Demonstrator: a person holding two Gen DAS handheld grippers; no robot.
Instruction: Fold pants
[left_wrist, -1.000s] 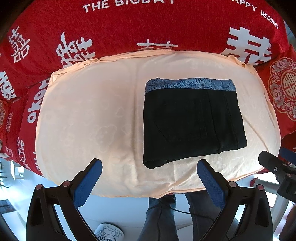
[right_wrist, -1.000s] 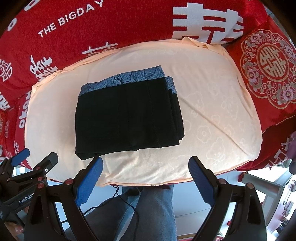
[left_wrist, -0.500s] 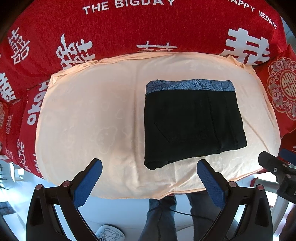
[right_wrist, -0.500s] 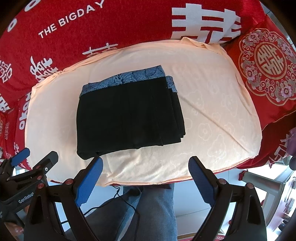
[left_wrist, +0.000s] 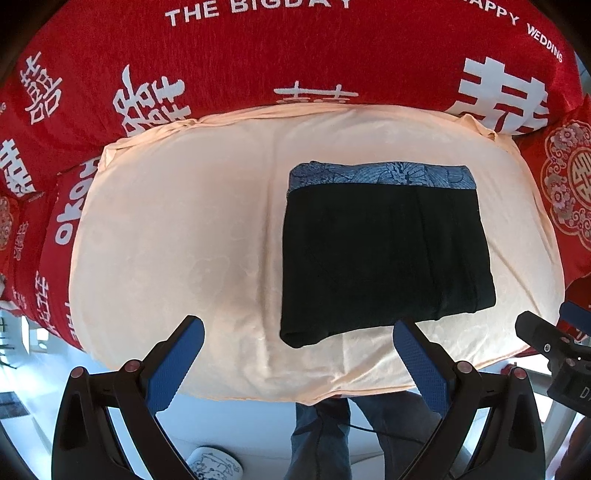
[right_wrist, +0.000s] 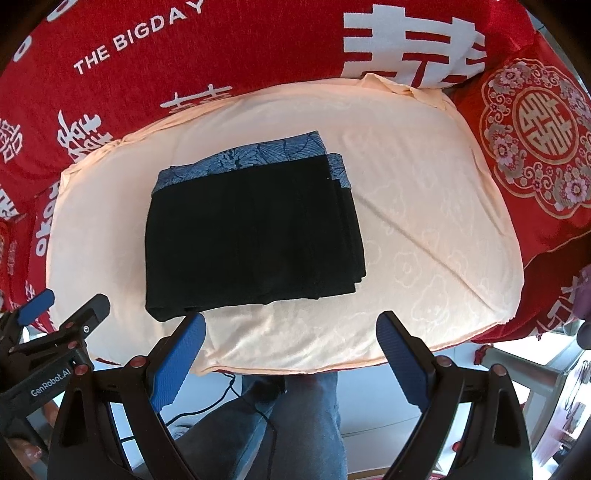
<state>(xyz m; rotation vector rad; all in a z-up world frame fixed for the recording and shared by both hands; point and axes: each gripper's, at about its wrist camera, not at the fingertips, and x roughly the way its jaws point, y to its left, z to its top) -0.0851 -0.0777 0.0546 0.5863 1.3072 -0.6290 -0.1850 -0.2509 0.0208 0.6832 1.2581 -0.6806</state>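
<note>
The black pants (left_wrist: 384, 258) lie folded into a flat rectangle on the peach cushion (left_wrist: 177, 236), with a blue patterned waistband at the far edge. They also show in the right wrist view (right_wrist: 251, 236). My left gripper (left_wrist: 295, 343) is open and empty, held above the cushion's near edge, with the pants ahead and to the right. My right gripper (right_wrist: 291, 336) is open and empty, just short of the pants' near edge. Each gripper shows at the edge of the other's view.
The cushion (right_wrist: 424, 236) sits on a red sofa cover (left_wrist: 258, 66) with white lettering. A red embroidered pillow (right_wrist: 532, 136) stands at the right. The person's jeans-clad legs (right_wrist: 295, 424) and a black cable are below the cushion's front edge.
Both grippers have drawn back slightly from the cushion, still open. The folded pants have not moved.
</note>
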